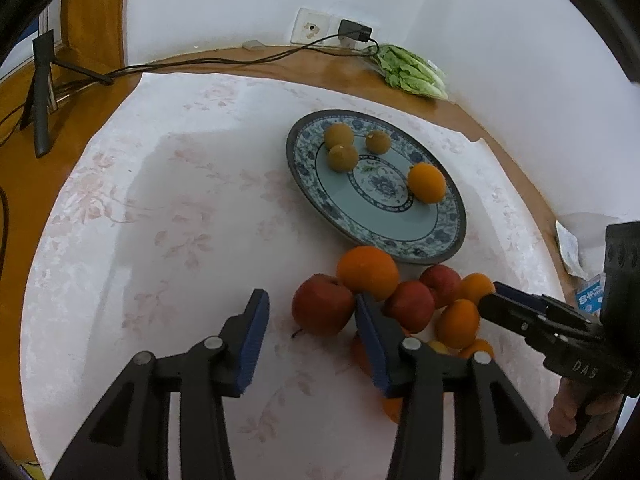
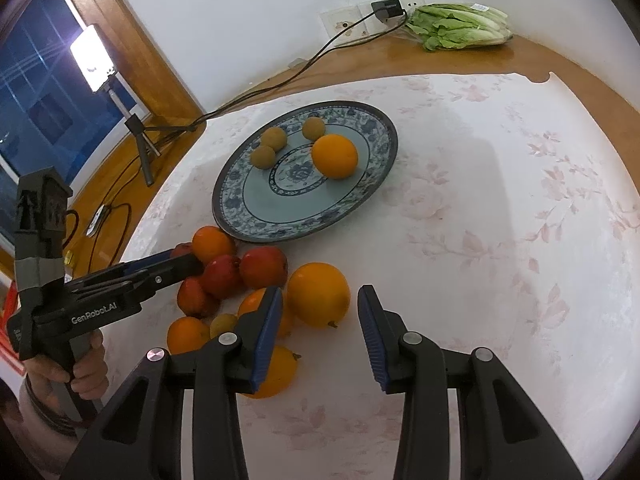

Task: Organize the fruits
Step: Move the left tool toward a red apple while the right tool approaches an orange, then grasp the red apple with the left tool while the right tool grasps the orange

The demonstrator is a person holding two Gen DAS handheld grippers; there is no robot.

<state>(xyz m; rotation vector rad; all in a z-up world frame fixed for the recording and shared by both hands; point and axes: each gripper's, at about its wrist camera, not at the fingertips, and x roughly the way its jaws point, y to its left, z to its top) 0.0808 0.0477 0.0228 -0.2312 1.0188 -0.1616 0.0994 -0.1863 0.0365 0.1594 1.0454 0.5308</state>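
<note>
A blue patterned plate (image 1: 452, 216) (image 2: 376, 160) holds three small brownish fruits (image 1: 343, 157) and one orange (image 1: 426, 182) (image 2: 334, 156). In front of it lies a pile of red apples and oranges (image 1: 412, 304) (image 2: 264, 266) on the floral cloth. My left gripper (image 1: 312, 320) (image 2: 192, 264) is open around a red apple (image 1: 323, 304); its right pad touches the apple and its left pad stands clear. My right gripper (image 2: 320, 308) (image 1: 496, 292) is open with a large orange (image 2: 318, 294) between its tips, with cloth showing beside the right pad.
A bag of lettuce (image 1: 412, 72) (image 2: 460, 26) lies at the table's far edge by a wall socket and plugged-in charger (image 2: 386, 8). A cable runs left to a lit lamp on a tripod (image 2: 92, 58). A paper packet (image 1: 568, 248) sits at the right edge.
</note>
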